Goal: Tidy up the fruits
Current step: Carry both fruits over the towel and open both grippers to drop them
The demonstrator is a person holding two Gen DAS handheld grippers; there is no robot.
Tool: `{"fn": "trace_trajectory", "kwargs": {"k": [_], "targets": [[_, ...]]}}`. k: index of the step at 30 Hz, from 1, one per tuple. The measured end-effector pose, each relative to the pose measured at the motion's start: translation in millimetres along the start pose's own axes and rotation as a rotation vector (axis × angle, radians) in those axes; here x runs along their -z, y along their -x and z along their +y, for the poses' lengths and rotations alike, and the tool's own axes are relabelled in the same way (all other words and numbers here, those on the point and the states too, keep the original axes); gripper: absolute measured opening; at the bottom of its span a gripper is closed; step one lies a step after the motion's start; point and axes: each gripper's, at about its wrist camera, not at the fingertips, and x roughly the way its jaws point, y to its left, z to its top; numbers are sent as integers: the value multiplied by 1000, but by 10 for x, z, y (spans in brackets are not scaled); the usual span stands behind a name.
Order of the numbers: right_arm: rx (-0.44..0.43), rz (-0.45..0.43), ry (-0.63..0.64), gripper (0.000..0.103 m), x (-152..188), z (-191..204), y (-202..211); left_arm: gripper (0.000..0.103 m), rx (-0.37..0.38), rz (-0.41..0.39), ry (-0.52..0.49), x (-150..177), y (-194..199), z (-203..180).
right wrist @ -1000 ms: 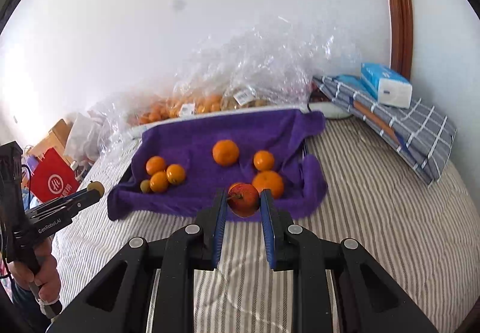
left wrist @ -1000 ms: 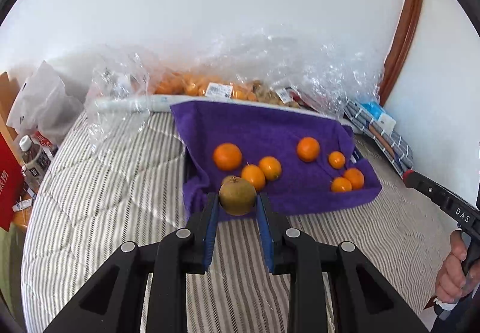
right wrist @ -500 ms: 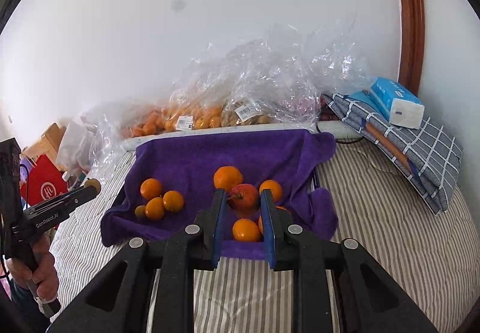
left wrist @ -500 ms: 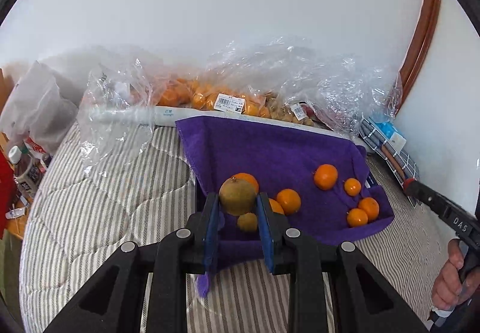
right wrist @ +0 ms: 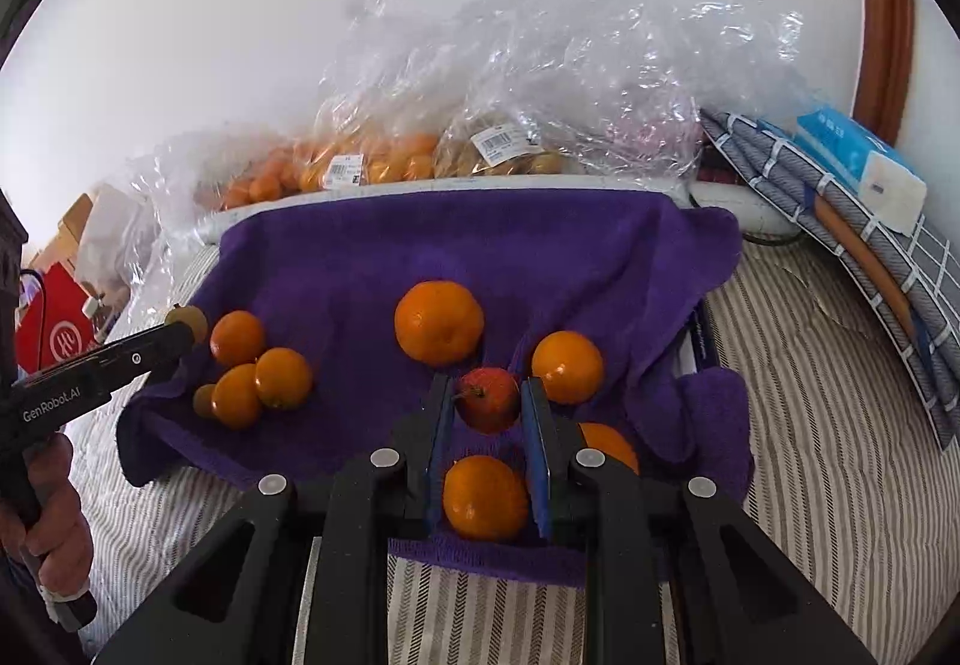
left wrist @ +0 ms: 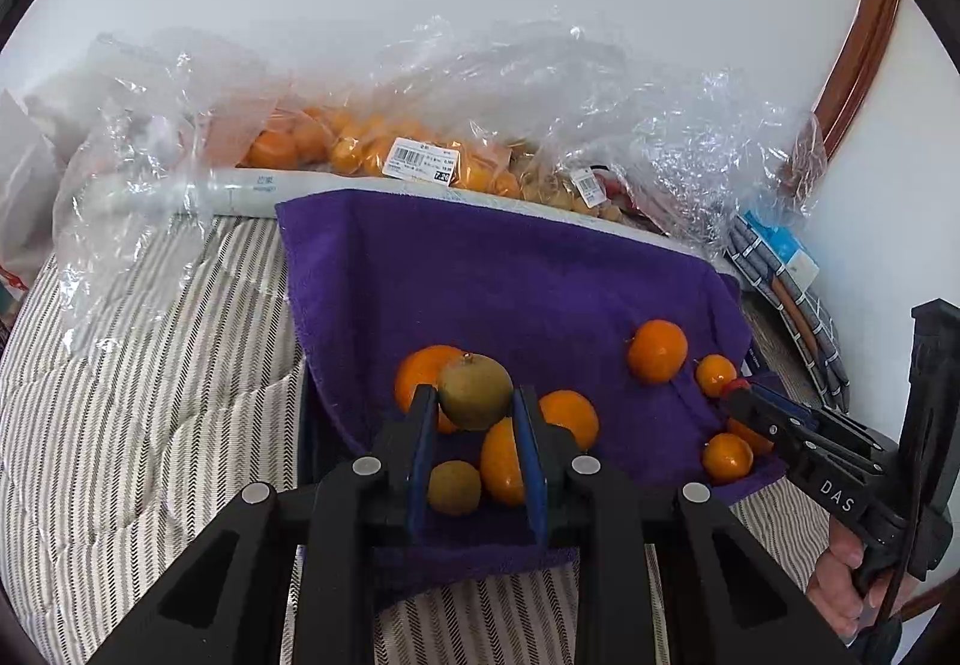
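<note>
Oranges [right wrist: 438, 322] crowd the purple towel [left wrist: 510, 281] beneath fingers clenching a brown fruit [left wrist: 474, 391] and red fruit [right wrist: 487, 399].

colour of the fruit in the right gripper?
Red fruit, clearest in the right wrist view.

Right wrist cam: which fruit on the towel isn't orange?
The small red fruit with a stem, clamped in the right claw. The greenish-brown one at the left is held in the left claw, not lying on it.
</note>
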Motion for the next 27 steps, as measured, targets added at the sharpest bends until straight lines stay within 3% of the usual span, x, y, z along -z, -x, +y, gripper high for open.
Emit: {"fn": "trace_trajectory", "kwargs": {"k": [19, 22, 24, 27], "targets": [[9, 21, 0, 24, 85, -13, -31, 25, -40, 37, -41, 80, -93, -111], [11, 9, -2, 38, 108, 3, 99, 33, -43, 36, -34, 96, 2, -123], [29, -16, -9, 53, 111, 24, 233, 38, -40, 22, -31, 111, 114, -139], [45, -44, -28, 59, 94, 54, 431, 41, -33, 2, -36, 154, 318, -181]]}}
